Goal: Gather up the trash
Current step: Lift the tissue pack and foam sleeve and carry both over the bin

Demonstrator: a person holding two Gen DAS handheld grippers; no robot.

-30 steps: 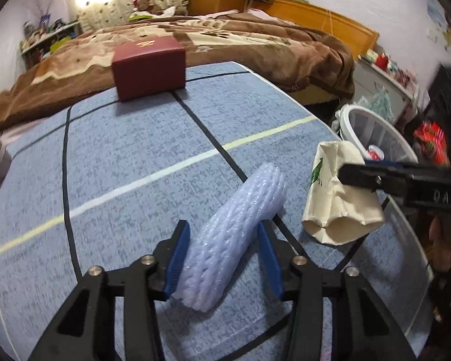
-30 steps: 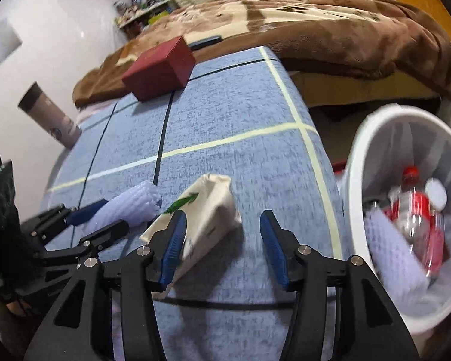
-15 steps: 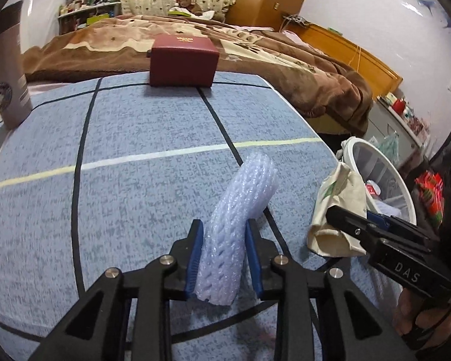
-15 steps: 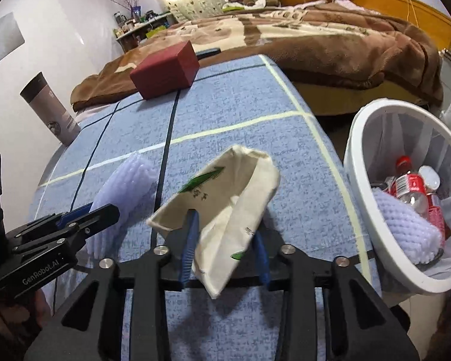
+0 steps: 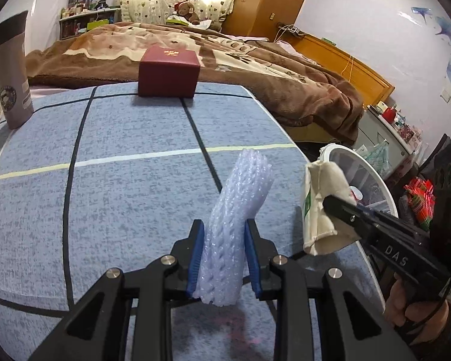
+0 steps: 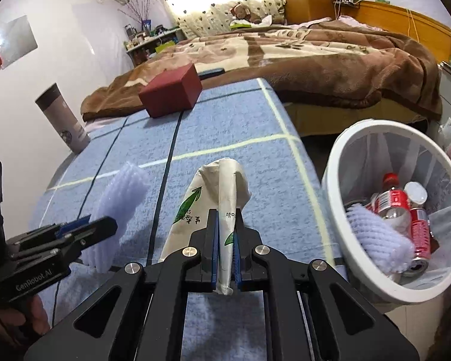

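A pale foam net sleeve (image 5: 243,192) stands up off the blue tablecloth (image 5: 120,204), and my left gripper (image 5: 224,231) is shut on its lower end. My right gripper (image 6: 225,210) is shut on a crumpled cream paper bag (image 6: 219,180) with green print, squeezed flat between the pads and lifted near the table's right edge. From the left wrist view the paper bag (image 5: 318,180) hangs from the right gripper (image 5: 330,203) in front of the white trash bin (image 5: 378,186). In the right wrist view the left gripper (image 6: 105,225) and the foam sleeve (image 6: 120,192) are at the left.
The white trash bin (image 6: 330,180) stands on the floor right of the table, holding bottles, a can and another foam sleeve. A dark red box (image 5: 168,72) sits at the table's far edge, a grey tumbler (image 5: 10,72) at far left. A bed with a brown blanket (image 6: 315,57) lies beyond.
Both grippers went from open around their items to shut on them. The foam sleeve and the paper bag were lifted off the cloth and tipped upright.
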